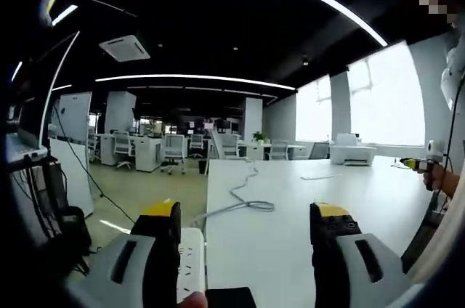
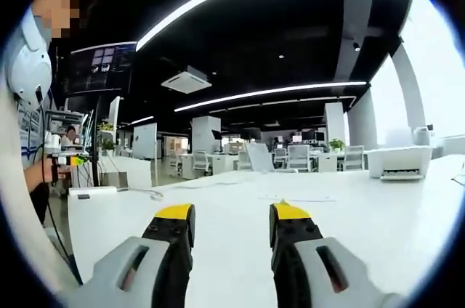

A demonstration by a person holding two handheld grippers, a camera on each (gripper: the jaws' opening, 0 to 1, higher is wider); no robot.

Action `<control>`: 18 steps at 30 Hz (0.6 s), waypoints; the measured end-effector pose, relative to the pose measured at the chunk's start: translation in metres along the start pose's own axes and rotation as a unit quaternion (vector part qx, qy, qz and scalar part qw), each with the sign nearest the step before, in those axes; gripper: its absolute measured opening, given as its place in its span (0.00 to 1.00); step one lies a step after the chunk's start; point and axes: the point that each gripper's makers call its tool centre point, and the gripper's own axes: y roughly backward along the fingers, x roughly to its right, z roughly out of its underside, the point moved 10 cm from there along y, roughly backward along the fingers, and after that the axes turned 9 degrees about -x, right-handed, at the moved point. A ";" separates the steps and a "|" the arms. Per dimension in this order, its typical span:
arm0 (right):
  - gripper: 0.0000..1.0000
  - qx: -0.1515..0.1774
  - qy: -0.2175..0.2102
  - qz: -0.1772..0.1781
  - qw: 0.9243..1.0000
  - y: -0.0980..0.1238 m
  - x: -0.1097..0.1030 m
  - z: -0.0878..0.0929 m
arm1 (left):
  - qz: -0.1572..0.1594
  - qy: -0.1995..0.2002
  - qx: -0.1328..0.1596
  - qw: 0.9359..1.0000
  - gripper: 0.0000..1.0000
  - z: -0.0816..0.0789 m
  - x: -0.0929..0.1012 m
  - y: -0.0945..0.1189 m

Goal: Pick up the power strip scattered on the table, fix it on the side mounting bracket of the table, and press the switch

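The white power strip (image 1: 191,263) lies at the near left edge of the white table (image 1: 290,242), just inside my left jaw and partly hidden by it. Its grey cable (image 1: 251,205) loops across the tabletop toward the far end. My left gripper (image 1: 247,213) hovers over the table with its jaws wide apart and nothing gripped. In the right gripper view, my right gripper (image 2: 231,213) is open over a bare stretch of the table (image 2: 363,206), holding nothing.
A person in white (image 2: 22,177) stands by the table holding a small yellow-tipped device (image 1: 414,165). A white printer (image 1: 352,152) sits at the table's far side, also in the right gripper view (image 2: 398,163). Office desks and chairs (image 1: 173,150) stand beyond.
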 end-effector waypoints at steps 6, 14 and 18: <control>0.37 -0.001 0.000 -0.004 1.000 -0.001 -0.001 0.000 | -0.005 0.003 -0.001 1.000 0.76 0.001 -0.003 0.002; 0.37 -0.002 -0.001 -0.003 1.000 0.001 0.001 0.000 | -0.020 0.013 0.008 1.000 0.75 0.000 -0.015 0.012; 0.37 -0.010 -0.006 -0.007 1.000 -0.001 0.001 0.002 | -0.034 0.008 0.004 0.999 0.75 -0.005 -0.025 0.020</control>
